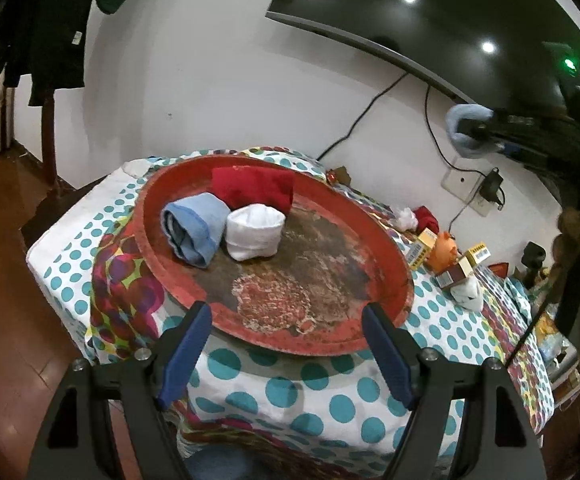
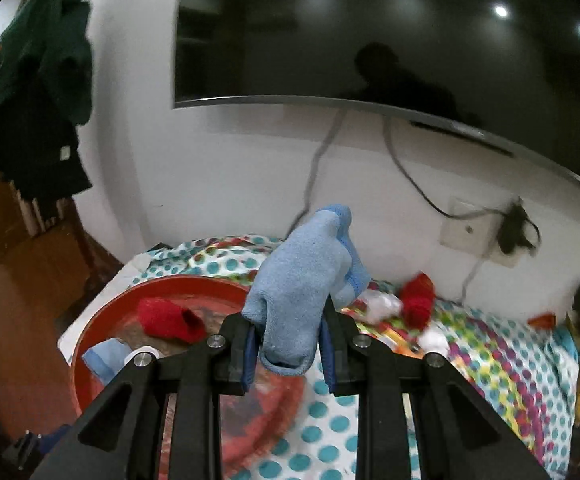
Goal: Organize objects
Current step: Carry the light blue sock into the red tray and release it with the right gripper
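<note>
3 rolled cloths, blue (image 1: 194, 233), white (image 1: 254, 233) and red (image 1: 253, 191), lie in the red tray (image 1: 389, 256) ahead of the left gripper (image 1: 288, 350), whose jaws stand wide and empty. The right gripper (image 2: 288, 354) is clamped on a light blue cloth (image 2: 301, 280), raised above the dotted tablecloth (image 2: 329, 432).

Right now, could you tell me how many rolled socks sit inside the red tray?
3: blue roll at the left, white roll beside it, red roll behind them, all in the red tray.
</note>
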{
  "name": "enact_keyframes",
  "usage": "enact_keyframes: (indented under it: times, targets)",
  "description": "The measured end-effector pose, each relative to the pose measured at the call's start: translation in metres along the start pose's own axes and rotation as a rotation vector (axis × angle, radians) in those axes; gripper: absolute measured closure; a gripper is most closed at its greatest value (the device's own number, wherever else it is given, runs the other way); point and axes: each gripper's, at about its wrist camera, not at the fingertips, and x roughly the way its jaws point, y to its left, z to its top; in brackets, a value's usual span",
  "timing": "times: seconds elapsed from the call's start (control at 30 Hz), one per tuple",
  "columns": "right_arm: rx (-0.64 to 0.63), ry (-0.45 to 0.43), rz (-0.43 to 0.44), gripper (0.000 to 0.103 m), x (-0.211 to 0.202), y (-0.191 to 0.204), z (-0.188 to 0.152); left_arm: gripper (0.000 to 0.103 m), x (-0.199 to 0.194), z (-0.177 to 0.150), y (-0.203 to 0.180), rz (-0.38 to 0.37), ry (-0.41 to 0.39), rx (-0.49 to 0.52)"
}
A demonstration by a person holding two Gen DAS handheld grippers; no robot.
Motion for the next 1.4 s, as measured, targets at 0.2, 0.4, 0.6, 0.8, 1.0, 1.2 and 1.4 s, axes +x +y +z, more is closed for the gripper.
enact_keyframes:
  times: [0.2, 0.4, 0.6, 0.8, 1.0, 1.2, 1.4]
  targets:
    - [-0.064, 0.060, 0.038, 0.079, 0.047, 0.041, -0.004, 0.023, -0.005, 0.007, 0.018, 0.045, -0.046, -0.057]
    - [-0.077, 0.115, 0.063, 0.079, 0.088, 0.064, -0.014, 0.023, 0.001, 0.014, 0.034, 0.068, -0.042, -0.107]
    - [-0.077, 0.164, 0.084, 0.079, 0.116, 0.075, -0.025, 0.023, 0.008, 0.015, 0.043, 0.066, -0.021, -0.145]
    - [-0.088, 0.219, 0.087, 0.079, 0.137, 0.080, -0.038, 0.023, 0.011, 0.015, 0.049, 0.066, -0.004, -0.170]
    - [-0.077, 0.267, 0.087, 0.079, 0.152, 0.078, -0.046, 0.023, 0.014, 0.015, 0.049, 0.063, 0.010, -0.173]
    - [-0.075, 0.313, 0.081, 0.079, 0.160, 0.079, -0.053, 0.023, 0.015, 0.015, 0.049, 0.061, 0.016, -0.174]
    - [-0.074, 0.347, 0.077, 0.079, 0.164, 0.080, -0.057, 0.023, 0.017, 0.014, 0.049, 0.061, 0.020, -0.171]
